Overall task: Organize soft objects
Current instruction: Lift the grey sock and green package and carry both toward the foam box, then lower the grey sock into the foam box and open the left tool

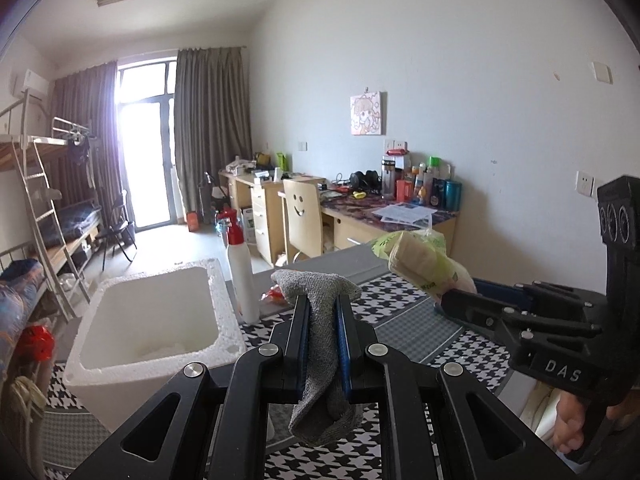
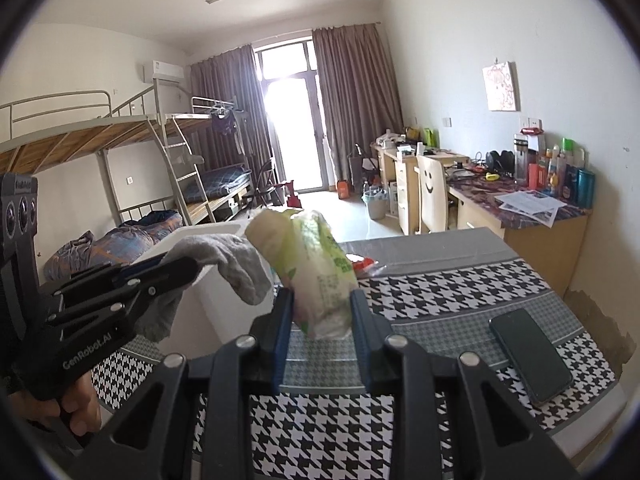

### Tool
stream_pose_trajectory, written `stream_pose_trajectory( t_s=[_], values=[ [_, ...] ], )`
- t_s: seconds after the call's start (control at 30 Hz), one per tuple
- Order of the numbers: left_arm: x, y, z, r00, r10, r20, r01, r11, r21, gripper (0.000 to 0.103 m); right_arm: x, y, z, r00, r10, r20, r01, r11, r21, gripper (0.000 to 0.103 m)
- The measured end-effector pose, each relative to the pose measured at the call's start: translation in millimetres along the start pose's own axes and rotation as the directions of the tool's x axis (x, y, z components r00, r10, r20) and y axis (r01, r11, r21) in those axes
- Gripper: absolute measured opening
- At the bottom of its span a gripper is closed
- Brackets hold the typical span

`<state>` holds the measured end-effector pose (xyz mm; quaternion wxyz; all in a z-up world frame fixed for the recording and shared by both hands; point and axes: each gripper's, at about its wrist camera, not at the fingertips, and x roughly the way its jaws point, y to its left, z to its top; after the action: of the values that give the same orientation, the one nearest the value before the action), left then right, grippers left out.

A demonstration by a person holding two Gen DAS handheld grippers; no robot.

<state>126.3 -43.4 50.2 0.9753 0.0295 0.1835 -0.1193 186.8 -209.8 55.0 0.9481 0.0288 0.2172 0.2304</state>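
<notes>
Two handheld tongs hang over a houndstooth table [image 2: 460, 284], each with soft cargo: the left gripper [image 1: 322, 320] is clamped tight on a grey sock [image 1: 320, 308], its toe flopping over the fingertips and its cuff dangling below the jaws; the right gripper [image 2: 320, 312] is closed around a tissue pack [image 2: 316, 268] in green-printed plastic, held near its lower end so that most of the pack juts up toward 11 o'clock.

A white foam box [image 1: 152, 320] stands open at 9 o'clock of the left gripper, the likely destination; a spray bottle [image 1: 240, 272] stands upright just beside the box's far right corner; a phone [image 2: 530, 354] lies flat on the table at 4 o'clock of the right gripper; something small and red [image 2: 362, 265] lies beyond the pack, too hidden to name.

Risks, as judged from here: the slick wrapper could slide out of so low a pinch and drop on the table short of the box; a sweep toward the box could knock the bottle over; the sock's hanging cuff might snag on the box rim; the two grippers, close together, could collide if both head for the box at once.
</notes>
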Motion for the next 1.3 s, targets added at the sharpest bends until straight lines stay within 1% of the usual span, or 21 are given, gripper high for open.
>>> stream_pose_trajectory(
  t_s=[0.37,0.6,0.9,1.3],
  values=[
    [1.0,6.4,8.4,0.999,0.034,0.032,-0.034,0.999,-0.008,0.013,1.9,1.3,4.5,1.0,0.006,0.008,-0.006,1.0,0.003,0.033],
    [-2.5,15.9,16.7,0.995,0.083,0.057,-0.082,0.997,-0.013,0.013,5.8,3.9,13.4,1.0,0.008,0.016,-0.008,1.0,-0.003,0.033],
    [-4.6,32.8,24.3,0.987,0.137,0.079,-0.134,0.99,-0.038,0.013,14.4,17.2,25.7,0.998,0.058,0.022,-0.058,0.998,-0.022,0.033],
    [-0.3,53.5,25.2,0.973,0.218,0.073,-0.213,0.974,-0.071,0.013,32.8,32.3,36.7,0.993,0.12,0.008,-0.119,0.991,-0.055,0.033]
  ],
)
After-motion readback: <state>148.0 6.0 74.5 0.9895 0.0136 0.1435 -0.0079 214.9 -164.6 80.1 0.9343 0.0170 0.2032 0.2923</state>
